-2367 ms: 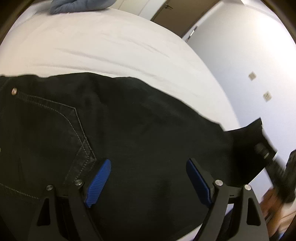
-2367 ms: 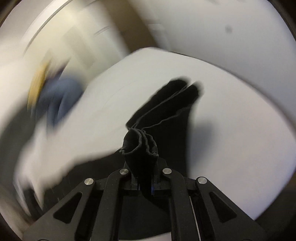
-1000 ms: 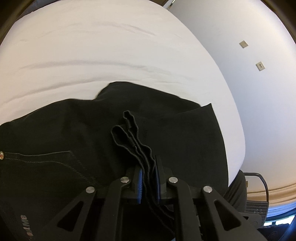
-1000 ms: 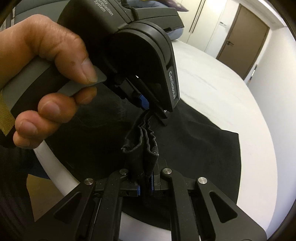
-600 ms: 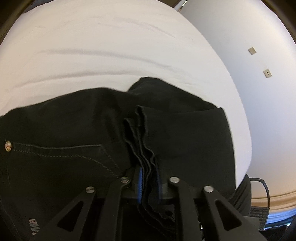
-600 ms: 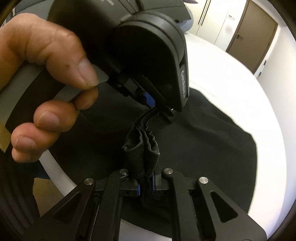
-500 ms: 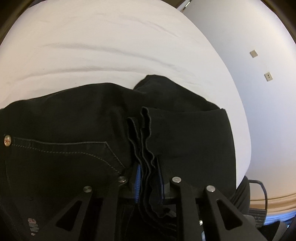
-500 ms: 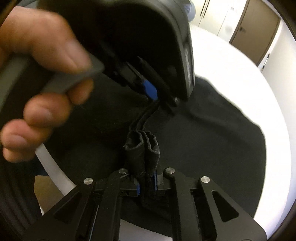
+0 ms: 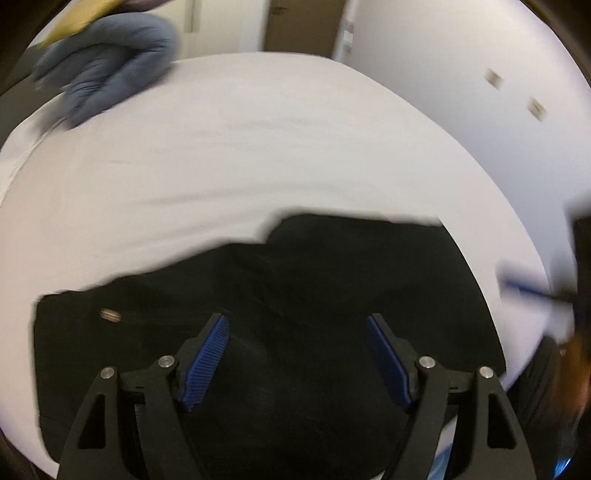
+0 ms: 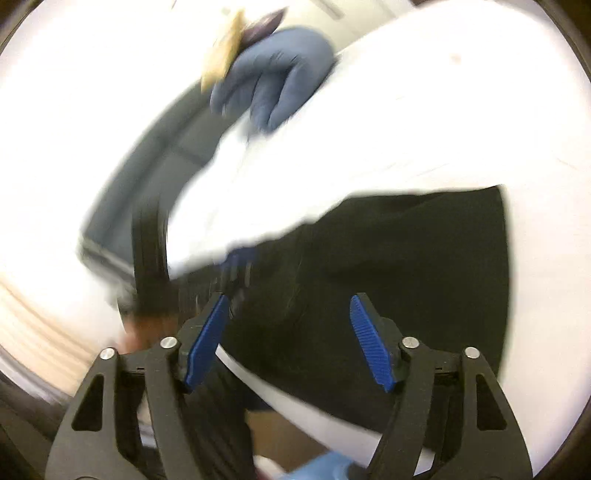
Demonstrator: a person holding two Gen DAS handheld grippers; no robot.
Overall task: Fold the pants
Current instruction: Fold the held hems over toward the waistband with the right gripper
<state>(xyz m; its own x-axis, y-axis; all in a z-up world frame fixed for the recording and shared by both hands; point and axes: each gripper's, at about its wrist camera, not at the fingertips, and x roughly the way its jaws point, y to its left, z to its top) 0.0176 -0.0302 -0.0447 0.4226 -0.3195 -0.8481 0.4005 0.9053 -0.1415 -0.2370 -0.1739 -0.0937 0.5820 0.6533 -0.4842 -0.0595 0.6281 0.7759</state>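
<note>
The black pants (image 9: 295, 280) lie folded on the white bed (image 9: 258, 147), near its front edge. A metal rivet (image 9: 110, 315) shows on their left part. My left gripper (image 9: 297, 354) is open and empty just above the pants. My right gripper (image 10: 288, 336) is open and empty above the pants (image 10: 406, 266), near the bed's corner. The right gripper shows as a blur at the right edge of the left wrist view (image 9: 535, 291). The left gripper shows as a dark blur in the right wrist view (image 10: 229, 273).
A blue-grey bundle of cloth (image 9: 110, 66) lies at the far side of the bed, and shows in the right wrist view (image 10: 273, 77) too. A brown door (image 9: 303, 26) and a white wall (image 9: 480, 74) stand beyond. The bed's dark frame (image 10: 147, 177) is at the left.
Both grippers have let go of the pinched pant folds and opened. The pants now lie flat and folded on the bed. Both grippers have drawn back and apart, with motion blur.
</note>
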